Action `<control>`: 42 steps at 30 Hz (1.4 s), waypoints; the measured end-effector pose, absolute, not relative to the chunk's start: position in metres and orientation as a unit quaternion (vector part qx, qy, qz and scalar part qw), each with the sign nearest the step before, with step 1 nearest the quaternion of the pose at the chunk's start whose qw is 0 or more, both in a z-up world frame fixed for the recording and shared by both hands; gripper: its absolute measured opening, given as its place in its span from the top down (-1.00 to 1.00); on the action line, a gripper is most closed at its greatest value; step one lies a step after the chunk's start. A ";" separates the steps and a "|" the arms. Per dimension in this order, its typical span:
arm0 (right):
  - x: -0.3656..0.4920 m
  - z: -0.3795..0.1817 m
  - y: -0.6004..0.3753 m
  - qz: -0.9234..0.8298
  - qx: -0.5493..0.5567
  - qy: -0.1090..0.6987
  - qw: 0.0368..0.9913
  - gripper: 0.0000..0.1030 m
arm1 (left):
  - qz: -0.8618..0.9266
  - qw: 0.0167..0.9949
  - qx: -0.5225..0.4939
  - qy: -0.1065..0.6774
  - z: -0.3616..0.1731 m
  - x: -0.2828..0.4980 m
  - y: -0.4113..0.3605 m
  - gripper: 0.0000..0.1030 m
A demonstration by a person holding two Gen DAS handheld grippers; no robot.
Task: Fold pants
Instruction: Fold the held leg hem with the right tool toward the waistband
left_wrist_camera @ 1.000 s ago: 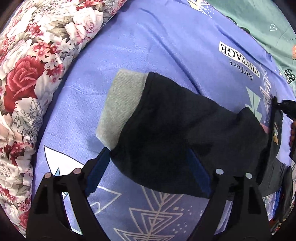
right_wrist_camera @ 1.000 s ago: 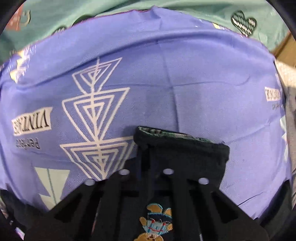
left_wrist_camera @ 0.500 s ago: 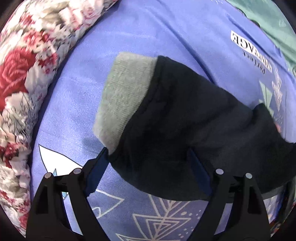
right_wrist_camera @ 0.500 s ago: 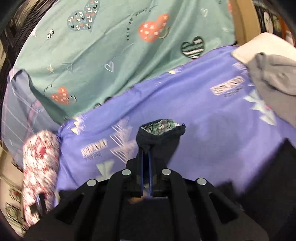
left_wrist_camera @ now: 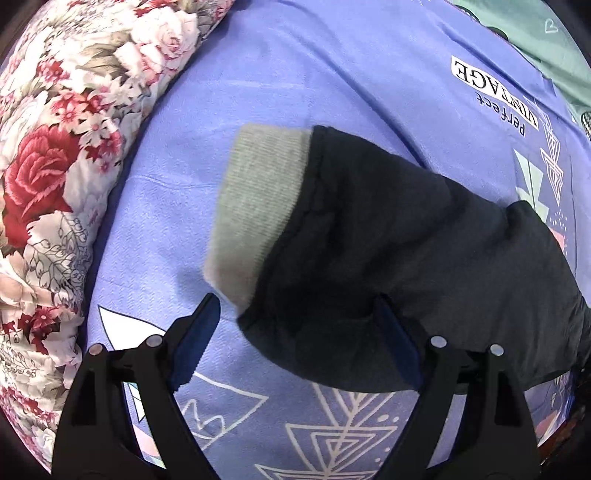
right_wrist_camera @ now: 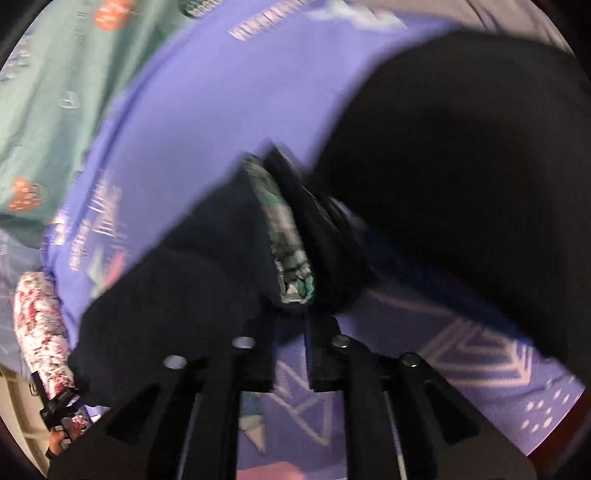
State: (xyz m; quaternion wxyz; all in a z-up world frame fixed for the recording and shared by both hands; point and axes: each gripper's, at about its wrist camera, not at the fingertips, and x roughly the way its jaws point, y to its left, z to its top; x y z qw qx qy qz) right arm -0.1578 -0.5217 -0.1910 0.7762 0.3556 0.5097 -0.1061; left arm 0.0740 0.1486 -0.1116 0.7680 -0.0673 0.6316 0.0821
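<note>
Purple sheet [left_wrist_camera: 332, 74] printed with white triangles and the word VINTAGE covers the bed under both grippers. To the left of the left gripper [left_wrist_camera: 295, 325] runs a floral bolster [left_wrist_camera: 66, 155]; far ahead and right, a green sheet [left_wrist_camera: 535, 33] with hearts begins. This gripper points down with its jaws spread wide, straddling the near edge of the pants [left_wrist_camera: 388, 258], whose grey cuff [left_wrist_camera: 258, 199] lies just ahead and left; the pads do not press on the cloth. Seen from the right gripper [right_wrist_camera: 306, 325], blurred, green sheet lies left and purple ahead. Its jaws have just been opening, with the pants' patterned waistband [right_wrist_camera: 288, 236] just ahead of them and dark cloth bunched on both sides.
</note>
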 end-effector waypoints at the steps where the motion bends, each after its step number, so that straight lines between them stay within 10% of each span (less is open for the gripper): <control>1: -0.157 -0.186 -0.519 -0.103 0.350 0.512 0.778 0.45 | 0.083 0.768 -0.070 0.631 -0.111 0.074 0.150 -0.67; 4: -0.153 -0.164 -0.512 -0.110 0.308 0.501 0.801 -0.04 | 0.085 0.771 -0.080 0.626 -0.105 0.069 0.159 -0.67; 12: -0.110 -0.152 -0.517 -0.103 0.272 0.492 0.821 -0.15 | 0.086 0.770 -0.076 0.628 -0.109 0.066 0.157 -0.67; 14: -0.095 -0.159 -0.512 -0.076 0.265 0.512 0.813 0.19 | 0.086 0.768 -0.073 0.630 -0.109 0.062 0.156 -0.67; 15: -0.090 -0.161 -0.510 -0.074 0.255 0.522 0.811 0.79 | 0.086 0.767 -0.071 0.632 -0.110 0.062 0.155 -0.67; 21: -0.106 -0.091 -0.487 -0.020 0.184 0.429 0.884 0.85 | 0.086 0.769 -0.066 0.630 -0.114 0.062 0.149 -0.67; 28: -0.110 -0.174 -0.515 -0.133 0.175 0.550 0.806 0.59 | 0.089 0.764 -0.072 0.634 -0.124 0.066 0.155 -0.67; 31: -0.121 -0.153 -0.510 -0.136 0.180 0.518 0.825 0.12 | 0.087 0.765 -0.067 0.634 -0.121 0.070 0.155 -0.67; 42: -0.120 -0.171 -0.486 -0.174 0.124 0.565 0.797 0.05 | 0.091 0.764 -0.082 0.633 -0.124 0.069 0.171 -0.67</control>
